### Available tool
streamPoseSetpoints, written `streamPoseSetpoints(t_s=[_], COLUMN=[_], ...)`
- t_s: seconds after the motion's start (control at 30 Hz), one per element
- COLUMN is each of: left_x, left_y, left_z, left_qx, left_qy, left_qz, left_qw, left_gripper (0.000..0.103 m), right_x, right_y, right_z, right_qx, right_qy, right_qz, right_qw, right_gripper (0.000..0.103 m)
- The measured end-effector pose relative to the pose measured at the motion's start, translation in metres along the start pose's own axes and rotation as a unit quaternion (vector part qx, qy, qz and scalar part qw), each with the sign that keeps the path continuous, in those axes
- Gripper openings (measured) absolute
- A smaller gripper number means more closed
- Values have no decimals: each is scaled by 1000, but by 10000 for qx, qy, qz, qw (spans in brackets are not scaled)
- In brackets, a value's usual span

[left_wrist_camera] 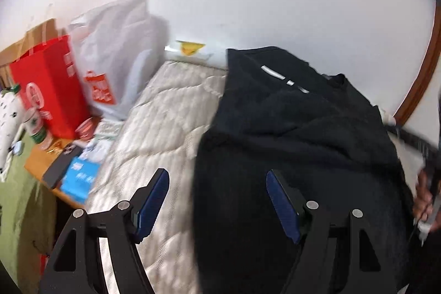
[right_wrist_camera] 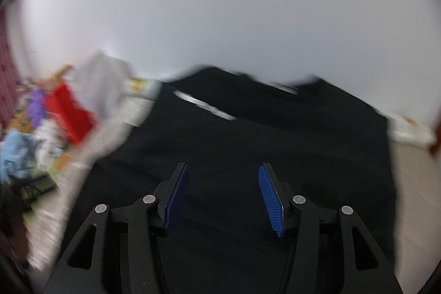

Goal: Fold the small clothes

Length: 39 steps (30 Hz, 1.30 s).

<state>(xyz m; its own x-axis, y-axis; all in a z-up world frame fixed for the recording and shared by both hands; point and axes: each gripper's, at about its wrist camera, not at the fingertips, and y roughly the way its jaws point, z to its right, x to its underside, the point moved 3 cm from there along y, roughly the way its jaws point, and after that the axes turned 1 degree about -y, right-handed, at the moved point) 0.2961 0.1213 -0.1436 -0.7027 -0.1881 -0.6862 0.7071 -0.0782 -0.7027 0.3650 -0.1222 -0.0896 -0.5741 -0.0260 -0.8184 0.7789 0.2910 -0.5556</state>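
Note:
A black garment (left_wrist_camera: 297,145) with a white neck label lies spread on a quilted white mattress (left_wrist_camera: 165,112). My left gripper (left_wrist_camera: 217,178) is open and empty, hovering over the garment's left edge. In the right wrist view, which is blurred, the same black garment (right_wrist_camera: 261,134) fills the middle. My right gripper (right_wrist_camera: 223,172) is open and empty just above it.
A red bag (left_wrist_camera: 49,84) and a white plastic bag (left_wrist_camera: 118,51) stand at the mattress's left, beside a cluttered wooden side table (left_wrist_camera: 41,161). A white wall is behind. A hand holding the other gripper (left_wrist_camera: 427,192) shows at the right edge.

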Motion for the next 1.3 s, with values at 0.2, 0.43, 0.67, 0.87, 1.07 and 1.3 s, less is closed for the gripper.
streamPoseSetpoints(t_s=[0.2,0.43,0.67,0.87,1.07,1.3], left_x=[-25,-29,-35,-44,-32,-28], left_y=[56,107,123,120,115,73], left_z=[35,66,83,66,64,56], left_qx=[-261,-1102,-1532,-1209,-1051,-422], left_qy=[439,1485,1967,1805,1659,1234], left_qz=[-187,-343,-123,-147,-332,-39], left_qw=[9985,9822,9683,9760,9800,9915], left_gripper=[71,69,13,14,45,69], right_x=[63,92,82,95,87,65], right_y=[-4,19,34,29,2,-38], right_z=[96,133,137,164,158,145], right_qx=[1183,1547,1531,1737,1289,627], right_qy=[25,24,52,364,472,504], right_qz=[-566,-923,-644,-745,-577,-2], right_qw=[9914,9836,9861,9813,9888,9968], right_gripper=[52,52,22,9,15,33])
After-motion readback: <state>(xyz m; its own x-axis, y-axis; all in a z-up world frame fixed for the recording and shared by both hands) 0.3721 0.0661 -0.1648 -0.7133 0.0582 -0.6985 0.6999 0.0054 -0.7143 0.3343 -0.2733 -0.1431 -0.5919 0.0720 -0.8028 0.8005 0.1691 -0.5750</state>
